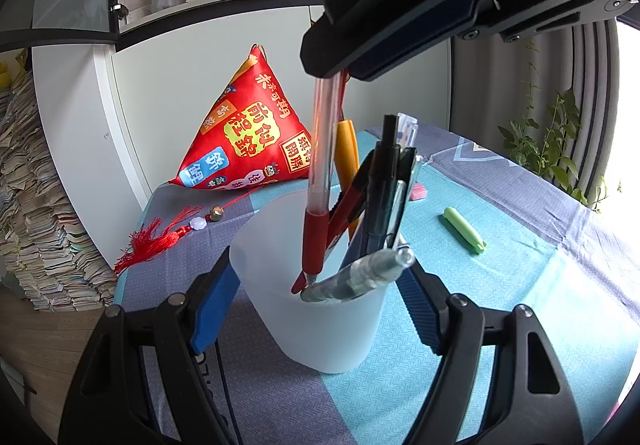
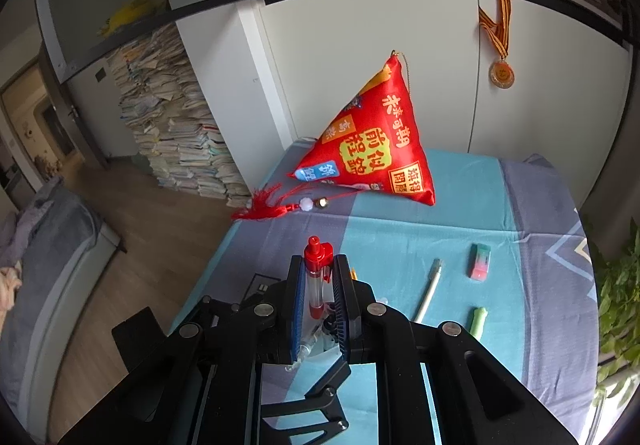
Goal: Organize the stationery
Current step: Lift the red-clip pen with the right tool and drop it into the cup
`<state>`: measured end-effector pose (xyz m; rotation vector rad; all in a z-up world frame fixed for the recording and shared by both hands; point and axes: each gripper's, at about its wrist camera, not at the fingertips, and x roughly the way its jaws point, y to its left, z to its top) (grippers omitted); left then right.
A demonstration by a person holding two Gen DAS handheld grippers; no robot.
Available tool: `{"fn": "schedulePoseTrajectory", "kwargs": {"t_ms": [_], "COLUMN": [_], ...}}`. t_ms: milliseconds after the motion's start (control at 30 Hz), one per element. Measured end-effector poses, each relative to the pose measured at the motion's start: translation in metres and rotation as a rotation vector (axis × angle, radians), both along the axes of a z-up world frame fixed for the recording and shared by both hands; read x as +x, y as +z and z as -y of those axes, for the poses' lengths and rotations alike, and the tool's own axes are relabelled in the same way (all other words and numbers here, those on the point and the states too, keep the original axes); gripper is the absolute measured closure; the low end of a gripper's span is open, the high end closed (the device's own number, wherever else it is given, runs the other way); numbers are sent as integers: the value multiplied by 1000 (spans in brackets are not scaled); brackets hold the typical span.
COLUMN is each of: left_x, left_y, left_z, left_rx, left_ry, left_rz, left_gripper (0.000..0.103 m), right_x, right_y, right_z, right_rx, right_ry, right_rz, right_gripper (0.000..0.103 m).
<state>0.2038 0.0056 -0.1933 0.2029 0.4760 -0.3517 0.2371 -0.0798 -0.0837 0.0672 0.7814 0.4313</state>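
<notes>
At the surface's (image 1: 520, 277) left edge a red tassel (image 1: 152, 241) is seen, its cord running to a red pyramid-shaped pouch (image 1: 248, 137) at the far edge. Toward the near left corner, a frosted cup (image 1: 320, 317) is flanked by the left gripper (image 1: 316, 297); its blue-padded fingers (image 1: 212, 305) sit against the cup's sides, though whether they press on it cannot be told. Several pens are packed inside the cup, their lower ends blurred by the frosted wall. A red pen (image 1: 318, 181) is held upright over the cup, tip at the rim, its top hidden in the right gripper (image 1: 340, 61) above. From the right wrist, that pen (image 2: 316, 277) is seen clamped between the closed fingers (image 2: 298, 305) of the gripper (image 2: 318, 265), and the cup is hidden under the gripper's frame. Farther right, a white pen (image 2: 428, 293) is partly cut off by the frame; a pink-and-green eraser (image 2: 480, 261) lies beside it, and a green object (image 1: 464, 231) rests near the right edge, too unclear to identify.
</notes>
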Motion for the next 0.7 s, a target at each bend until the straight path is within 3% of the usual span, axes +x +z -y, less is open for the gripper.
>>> {"fn": "schedulePoseTrajectory", "kwargs": {"t_ms": [267, 433, 600, 700], "left_x": [0, 1, 1, 1], "left_y": [0, 0, 0, 0], "left_z": [-1, -1, -2, -2], "left_rx": [-1, -1, -2, -1], "left_ry": [1, 2, 2, 3], "left_rz": [-2, -6, -7, -7], "left_gripper": [27, 27, 27, 27], "right_x": [-2, -13, -19, -13], "right_y": [-4, 6, 11, -2], "right_z": [0, 10, 33, 50], "right_rx": [-3, 21, 79, 69], "right_ry": [20, 13, -56, -125], "right_rz": [-30, 5, 22, -25], "right_gripper": [88, 88, 88, 88]}}
